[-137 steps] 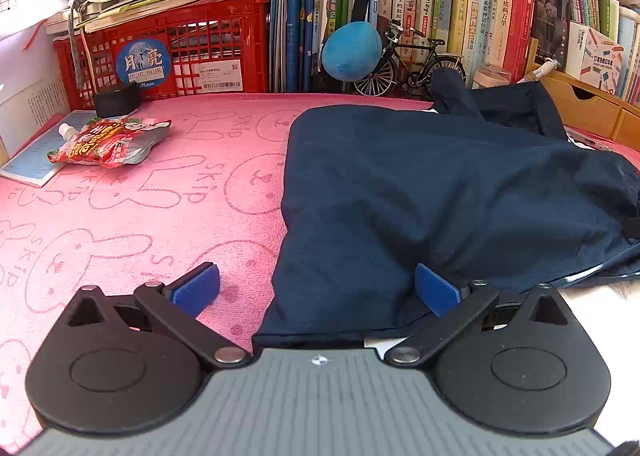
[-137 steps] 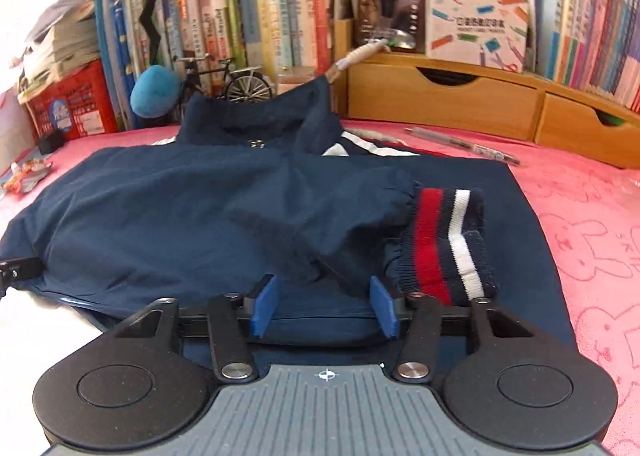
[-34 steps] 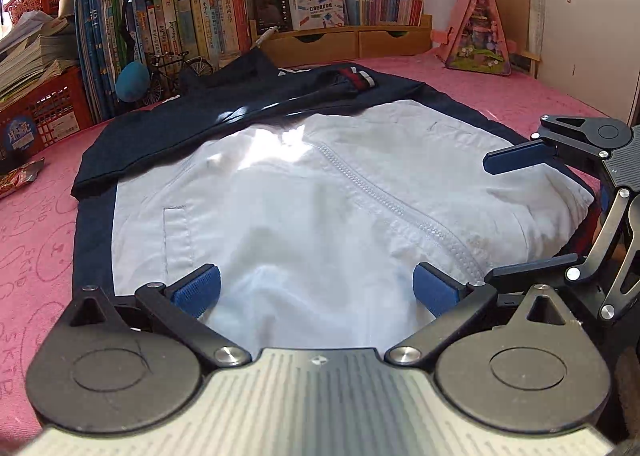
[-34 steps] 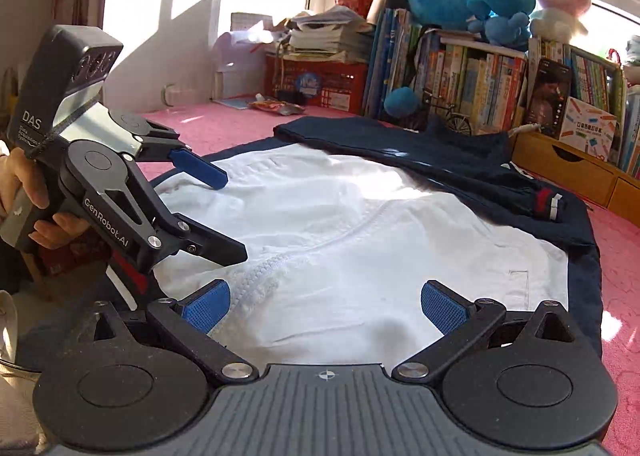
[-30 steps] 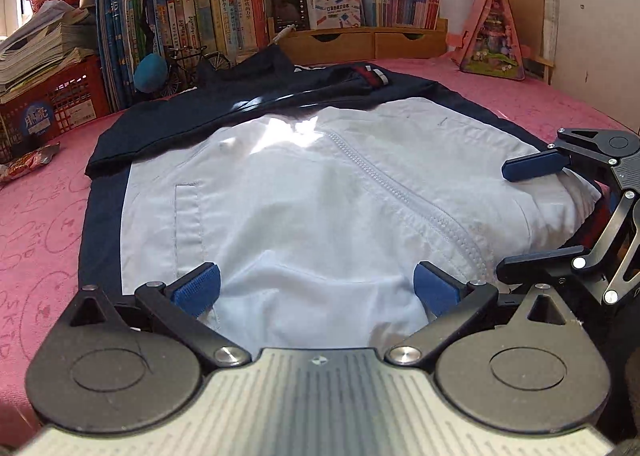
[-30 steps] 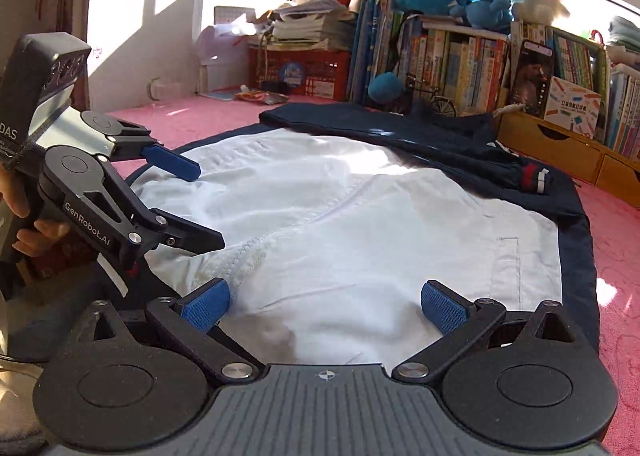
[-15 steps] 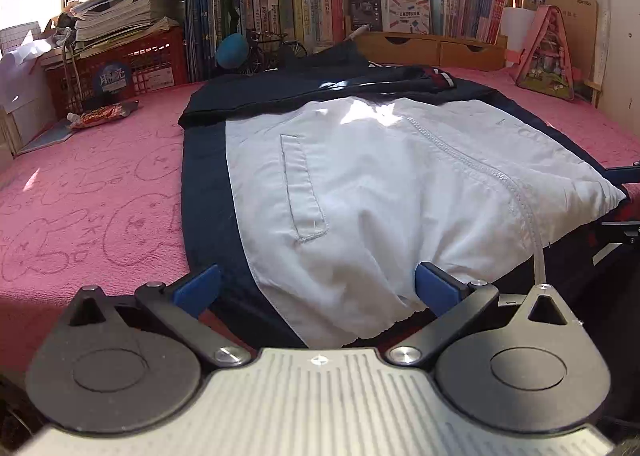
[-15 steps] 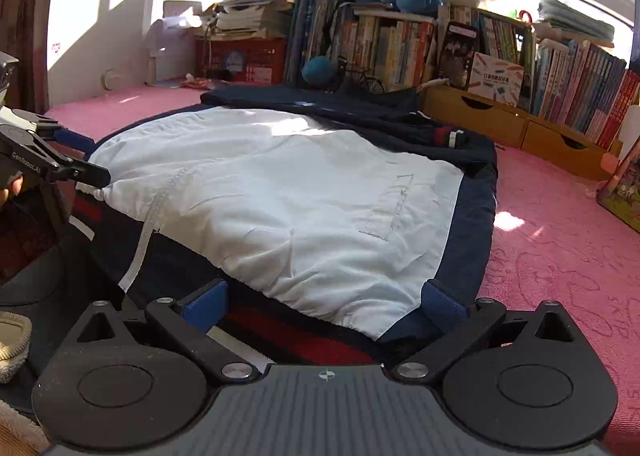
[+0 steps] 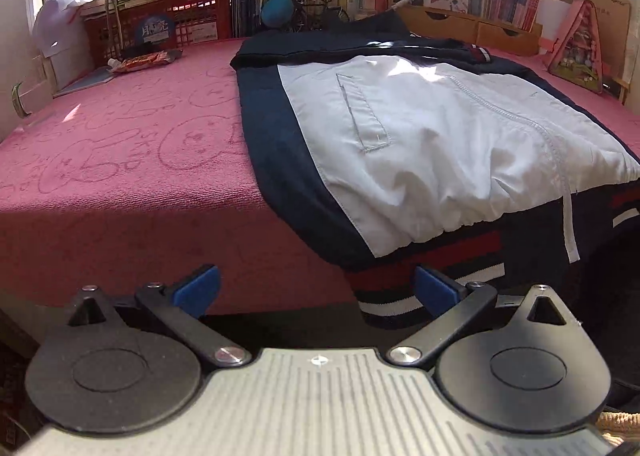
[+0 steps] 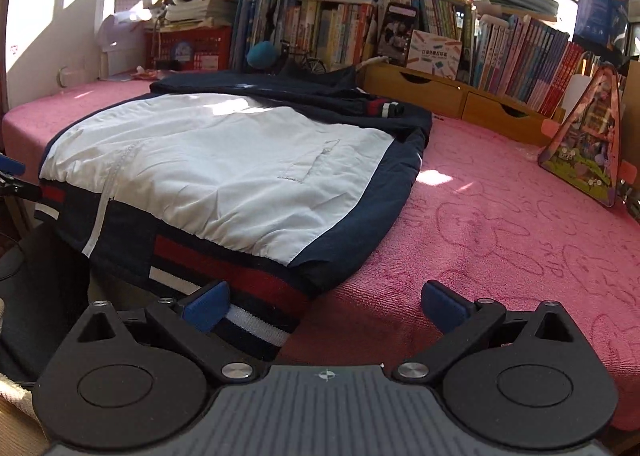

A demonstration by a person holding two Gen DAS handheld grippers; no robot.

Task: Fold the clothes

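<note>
Both grippers, left [image 9: 316, 288] and right [image 10: 326, 302], have backed off the jacket [image 9: 420, 136] at frame centre, jaws open and empty; next fold pending.

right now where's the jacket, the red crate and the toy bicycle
jacket [image 9: 432, 136], left wrist view, on its white front panel
red crate [image 9: 192, 22], left wrist view, on its mesh front wall
toy bicycle [image 10: 302, 56], right wrist view, on its frame

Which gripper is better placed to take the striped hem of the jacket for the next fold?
Neither clearly. The left gripper and the right gripper are both open at the table edge, each with one blue pad on the striped hem of the jacket.
</note>
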